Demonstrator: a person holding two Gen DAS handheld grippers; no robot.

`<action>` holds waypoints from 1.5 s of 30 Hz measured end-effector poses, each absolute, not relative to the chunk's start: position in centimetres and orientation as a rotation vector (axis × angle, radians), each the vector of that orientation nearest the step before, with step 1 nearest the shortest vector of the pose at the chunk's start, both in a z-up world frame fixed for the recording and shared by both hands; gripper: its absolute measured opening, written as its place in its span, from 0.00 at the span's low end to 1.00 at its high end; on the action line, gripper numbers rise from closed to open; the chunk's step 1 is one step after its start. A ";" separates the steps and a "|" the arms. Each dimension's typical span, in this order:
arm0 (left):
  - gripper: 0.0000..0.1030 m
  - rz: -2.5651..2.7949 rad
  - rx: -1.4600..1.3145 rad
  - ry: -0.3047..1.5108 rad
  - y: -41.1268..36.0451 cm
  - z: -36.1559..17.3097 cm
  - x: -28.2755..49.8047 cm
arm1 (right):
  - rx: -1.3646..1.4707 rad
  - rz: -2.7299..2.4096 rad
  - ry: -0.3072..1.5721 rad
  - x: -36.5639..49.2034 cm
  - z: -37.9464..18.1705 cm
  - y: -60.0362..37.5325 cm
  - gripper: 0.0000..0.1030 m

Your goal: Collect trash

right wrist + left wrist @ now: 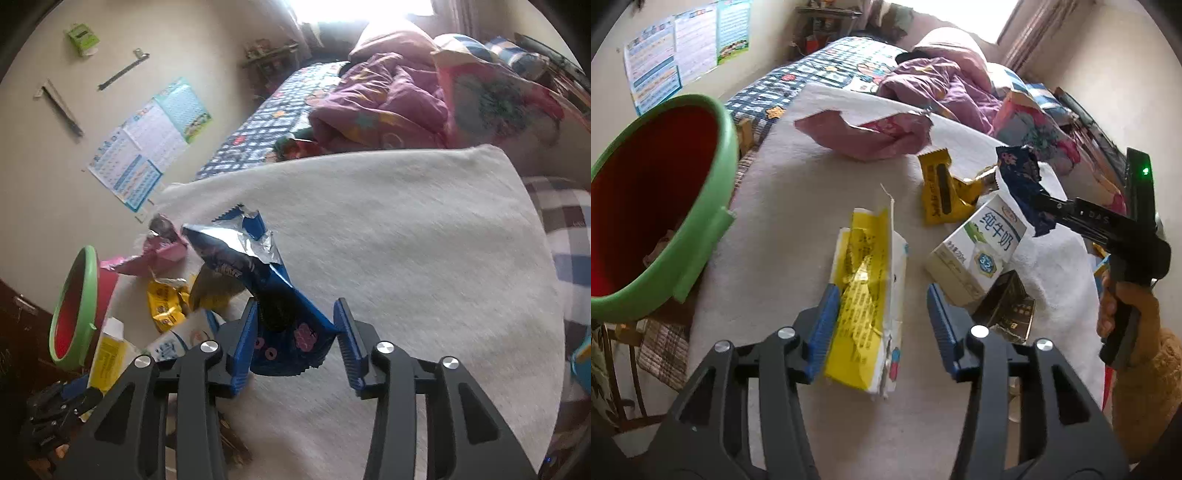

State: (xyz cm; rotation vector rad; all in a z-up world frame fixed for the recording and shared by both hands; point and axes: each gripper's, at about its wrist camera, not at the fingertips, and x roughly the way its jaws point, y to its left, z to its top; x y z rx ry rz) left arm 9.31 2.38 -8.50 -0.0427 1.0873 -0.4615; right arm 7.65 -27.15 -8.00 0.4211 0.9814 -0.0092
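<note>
Trash: right tool [295, 341] clamps blue wrapper [280, 314]; left tool [882, 321] gapes around yellow carton [868, 295], contact unclear.

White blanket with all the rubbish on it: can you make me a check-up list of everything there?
Surface: white blanket, spread flat.
Job's things: yellow carton, milk carton, yellow wrapper, pink wrapper, dark box, blue wrapper; green bin at the blanket's edge.
Clutter: nothing seen.
Grippers: left gripper open, fingers either side of the yellow carton; right gripper holds the blue wrapper up.
Cables: nothing seen.
Surroundings: checked bed sheet, purple quilt, wall posters.
</note>
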 end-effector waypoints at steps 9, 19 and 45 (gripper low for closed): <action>0.26 -0.456 -0.065 1.108 2.9 -9.2 9.3 | 0.443 0.025 0.913 6.8 -5.7 -25.7 0.54; 0.26 -0.407 -0.091 1.065 5.1 -8.2 8.3 | 0.342 0.132 0.920 9.8 -4.6 -20.3 0.55; 0.38 -0.455 -0.056 1.113 4.6 -9.7 8.1 | 0.443 0.086 0.987 11.7 -7.9 -20.7 0.20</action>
